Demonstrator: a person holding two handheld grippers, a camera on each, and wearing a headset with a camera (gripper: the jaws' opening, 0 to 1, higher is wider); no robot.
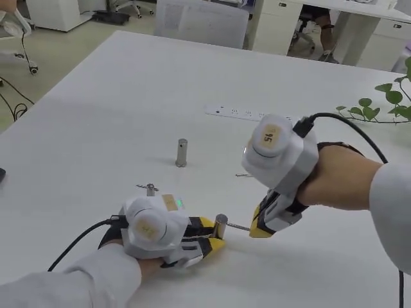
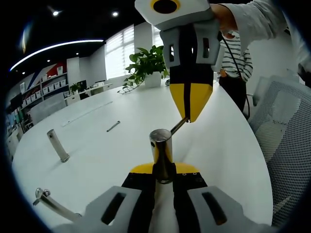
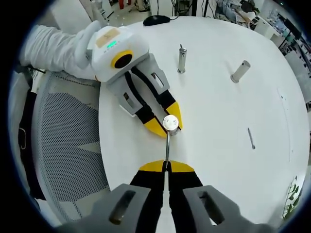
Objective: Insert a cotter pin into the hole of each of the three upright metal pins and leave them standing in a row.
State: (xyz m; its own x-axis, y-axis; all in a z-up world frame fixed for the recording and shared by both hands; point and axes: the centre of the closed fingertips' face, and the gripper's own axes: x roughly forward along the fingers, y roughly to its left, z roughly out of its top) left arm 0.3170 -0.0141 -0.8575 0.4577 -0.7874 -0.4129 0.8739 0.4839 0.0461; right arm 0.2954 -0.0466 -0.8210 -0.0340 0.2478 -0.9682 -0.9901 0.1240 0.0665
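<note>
Two-handed step: steady metal pin upright in clamped left gripper fingers; align cotter pin, pinched in right gripper fingers, level with hole; push straight, slowly.

Your head view is evenly bright under soft light from above: the white table shows no harsh glare, and your left gripper and right gripper cast only faint, diffuse shadows beneath them. In the left gripper view, ceiling spots and a curved light strip glow against a dark ceiling, the windows blow out white, and the metal pin has a sharp highlight on its top. Both gripper views bend strongly toward their edges. The cotter pin reads thin but crisp.
</note>
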